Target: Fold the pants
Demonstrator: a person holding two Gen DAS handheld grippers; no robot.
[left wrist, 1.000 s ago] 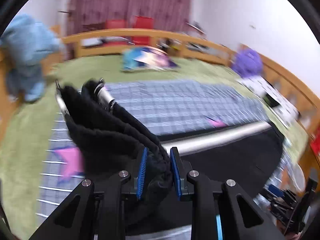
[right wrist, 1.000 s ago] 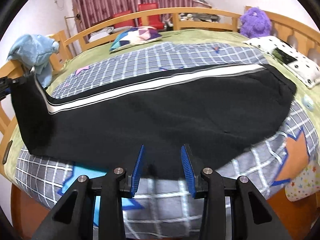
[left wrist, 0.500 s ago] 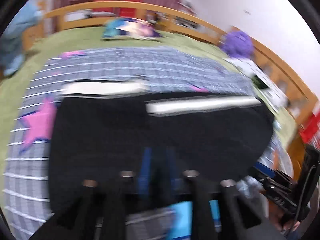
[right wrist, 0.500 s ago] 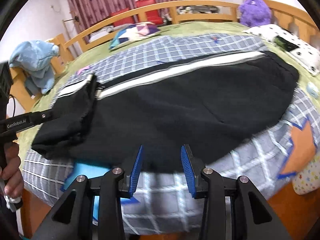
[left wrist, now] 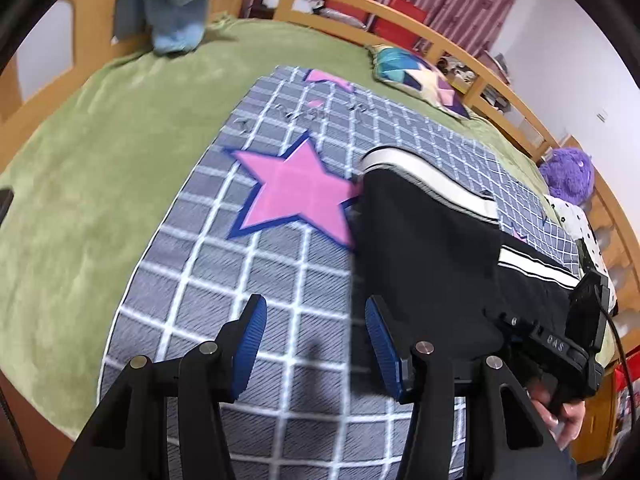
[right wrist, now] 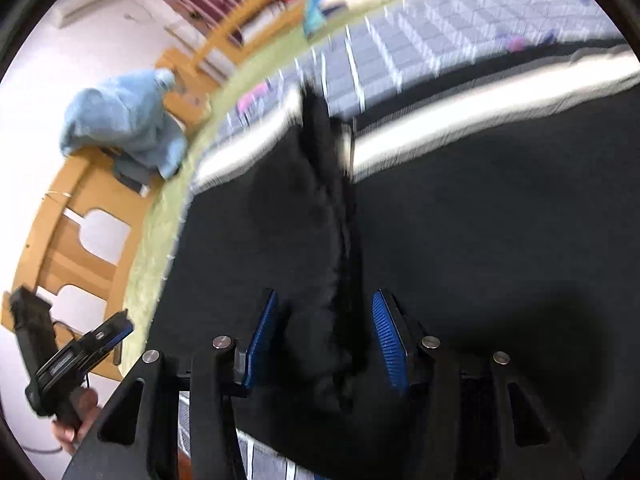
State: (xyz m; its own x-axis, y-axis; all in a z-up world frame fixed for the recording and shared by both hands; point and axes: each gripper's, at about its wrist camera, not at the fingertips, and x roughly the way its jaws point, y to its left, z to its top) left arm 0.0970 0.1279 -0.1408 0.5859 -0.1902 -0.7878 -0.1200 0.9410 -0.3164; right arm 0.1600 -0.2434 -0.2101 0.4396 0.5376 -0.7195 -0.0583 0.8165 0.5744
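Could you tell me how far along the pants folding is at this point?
One fold looks done: the pants lie doubled on the checked blanket, with one white stripe stacked over another. In hand: the right gripper hovers over the raised folded edge, jaws open around it, not yet closed. The left gripper is open over bare blanket, holding nothing. Left: at least one more fold, it seems.

"DAS" on right claw (left wrist: 556,346)

Left tongs (left wrist: 316,344) gape over a checked blanket (left wrist: 248,280). Black pants (left wrist: 432,248) lie folded just right, beside a pink star (left wrist: 296,196).
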